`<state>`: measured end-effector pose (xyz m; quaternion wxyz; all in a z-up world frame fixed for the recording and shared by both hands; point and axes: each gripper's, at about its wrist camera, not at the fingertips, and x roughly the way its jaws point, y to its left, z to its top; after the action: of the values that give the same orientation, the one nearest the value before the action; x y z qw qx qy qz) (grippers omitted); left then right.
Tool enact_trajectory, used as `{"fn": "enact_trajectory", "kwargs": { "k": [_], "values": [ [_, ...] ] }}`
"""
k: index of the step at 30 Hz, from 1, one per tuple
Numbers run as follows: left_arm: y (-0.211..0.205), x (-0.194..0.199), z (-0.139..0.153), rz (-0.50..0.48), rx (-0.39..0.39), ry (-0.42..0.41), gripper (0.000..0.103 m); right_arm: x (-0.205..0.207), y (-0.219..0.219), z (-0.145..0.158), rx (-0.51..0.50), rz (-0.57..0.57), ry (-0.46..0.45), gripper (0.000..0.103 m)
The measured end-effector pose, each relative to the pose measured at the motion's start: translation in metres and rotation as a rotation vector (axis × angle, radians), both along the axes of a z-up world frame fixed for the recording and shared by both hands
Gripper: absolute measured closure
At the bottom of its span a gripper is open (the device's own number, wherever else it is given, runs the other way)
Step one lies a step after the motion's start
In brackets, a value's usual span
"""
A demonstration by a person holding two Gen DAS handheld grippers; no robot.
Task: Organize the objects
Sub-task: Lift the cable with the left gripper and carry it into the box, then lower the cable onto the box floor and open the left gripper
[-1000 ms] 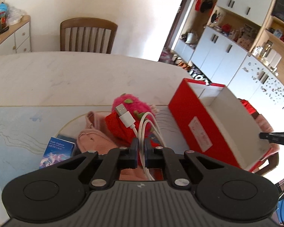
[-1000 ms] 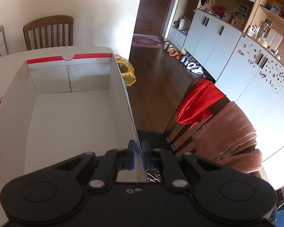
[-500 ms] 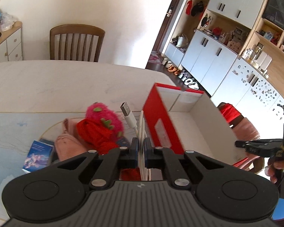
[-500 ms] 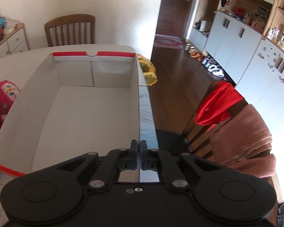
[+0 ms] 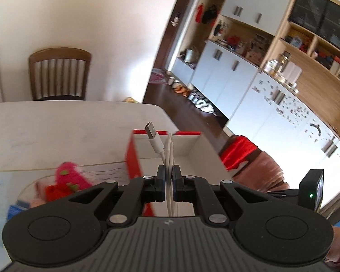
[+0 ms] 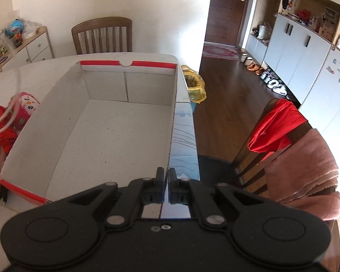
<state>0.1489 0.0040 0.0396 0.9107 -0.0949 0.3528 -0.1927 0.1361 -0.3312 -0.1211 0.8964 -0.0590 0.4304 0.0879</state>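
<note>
A coiled white USB cable [image 5: 161, 149] sticks up from my left gripper [image 5: 168, 172], which is shut on it; its plug points up and away. The gripper hangs above the near left part of an open red box [image 5: 133, 158] with a white inside. In the right wrist view the same box [image 6: 115, 131] lies empty on the table. My right gripper [image 6: 166, 175] is shut on the thin top edge of its right wall. The cable's loops [image 6: 4, 117] show at the left edge, outside the box. A pink plush toy [image 6: 26, 106] lies beside the box's left wall.
The pink plush toy [image 5: 68, 176] lies on red and pink cloths with a blue booklet [image 5: 13, 210] nearby. A wooden chair [image 6: 102, 36] stands at the table's far side. Another chair [image 6: 278, 124] on the right carries red cloth and a pink towel. A yellow bag [image 6: 195, 86] sits past the table's edge.
My left gripper has risen and swung right with the cable, from over the plush toy to over the box. The right gripper keeps its hold on the box wall and has tilted a little.
</note>
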Motion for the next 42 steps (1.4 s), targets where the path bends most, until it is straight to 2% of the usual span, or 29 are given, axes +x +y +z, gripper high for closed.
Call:
{"fn": "enact_trajectory", "kwargs": {
  "k": [7, 15, 21, 24, 34, 42],
  "values": [
    [-0.068, 0.033, -0.030, -0.097, 0.075, 0.039, 0.098, 0.001, -0.002, 0.000, -0.009, 0.035, -0.002, 0.100],
    [-0.116, 0.064, -0.089, -0.170, 0.184, 0.152, 0.098, 0.000, -0.003, 0.001, -0.008, 0.060, 0.004, 0.100],
    [-0.130, 0.076, -0.117, -0.180, 0.248, 0.199, 0.098, 0.001, -0.004, 0.002, -0.001, 0.066, 0.011, 0.099],
    [-0.133, 0.083, -0.121, -0.176, 0.260, 0.208, 0.098, 0.002, -0.004, 0.003, -0.001, 0.065, 0.018, 0.099],
    [-0.151, 0.100, -0.142, -0.195, 0.424, 0.247, 0.098, 0.003, -0.002, 0.003, -0.007, 0.064, 0.032, 0.099],
    [-0.153, 0.098, -0.151, -0.203, 0.505, 0.252, 0.096, 0.004, 0.000, 0.004, -0.010, 0.058, 0.035, 0.099]
  ]
}}
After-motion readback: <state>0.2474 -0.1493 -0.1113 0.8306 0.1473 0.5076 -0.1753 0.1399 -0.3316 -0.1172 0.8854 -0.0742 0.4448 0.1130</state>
